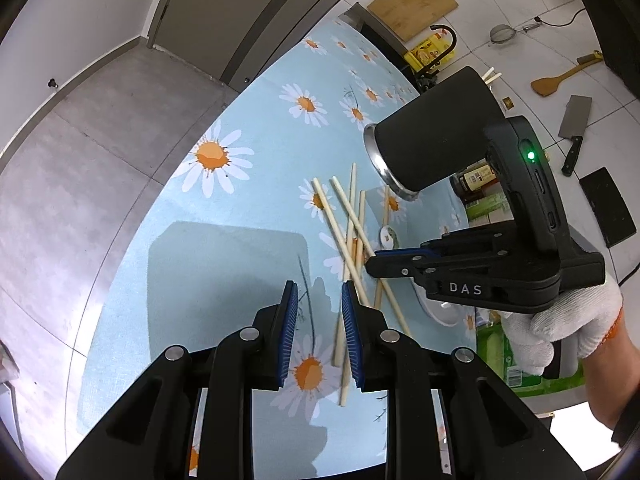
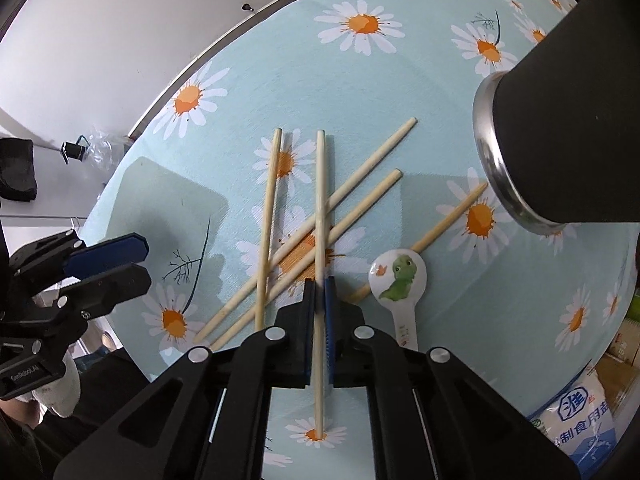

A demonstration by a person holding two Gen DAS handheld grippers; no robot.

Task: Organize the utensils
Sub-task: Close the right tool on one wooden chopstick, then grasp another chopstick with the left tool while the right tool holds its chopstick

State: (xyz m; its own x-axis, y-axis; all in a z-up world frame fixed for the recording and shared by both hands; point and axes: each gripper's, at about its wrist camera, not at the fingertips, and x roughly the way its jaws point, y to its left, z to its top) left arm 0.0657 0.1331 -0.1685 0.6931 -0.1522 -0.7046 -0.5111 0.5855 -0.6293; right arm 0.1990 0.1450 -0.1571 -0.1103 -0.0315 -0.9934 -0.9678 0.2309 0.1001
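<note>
A: Listing stock, item 1: right gripper (image 2: 319, 286), jaws clamped tight on one chopstick (image 2: 319, 208). Stick runs straight up between the pads, far tip out over the cloth, near end past the jaws toward the camera.

B: Noted. Rest of the sticks?

A: Item 2: loose chopsticks (image 2: 304, 236), abt four, crossed in a pile on the daisy tablecloth (image 2: 248, 72), just beyond the right jaws. One lies near parallel to the held stick, two slant across under it, a 4th slants off toward the cup w/ its lower end under the spoon's bowl.

B: Spoon?

A: Item 3: ceramic spoon (image 2: 396, 276), white, green dinosaur print in the bowl, flat on the cloth just right of the right gripper, handle pointing toward the camera.

B: Container?

A: Item 4: black cylinder cup (image 2: 568, 128), metal-rimmed base on the cloth, beyond the pile to the right. In the left wrist view two stick tips poke out of its top (image 1: 491, 76).

B: Left side?

A: Item 5: left gripper (image 1: 320, 304), jaws parted a little, nothing between the pads, held over the cloth near the pile's near end. Same view shows a white-gloved hand (image 1: 560, 320) holding the right unit.

B: Extras?

A: Floor behind: cutting board (image 1: 412, 4), wooden spatula (image 1: 560, 78), cleaver (image 1: 574, 128).
</note>
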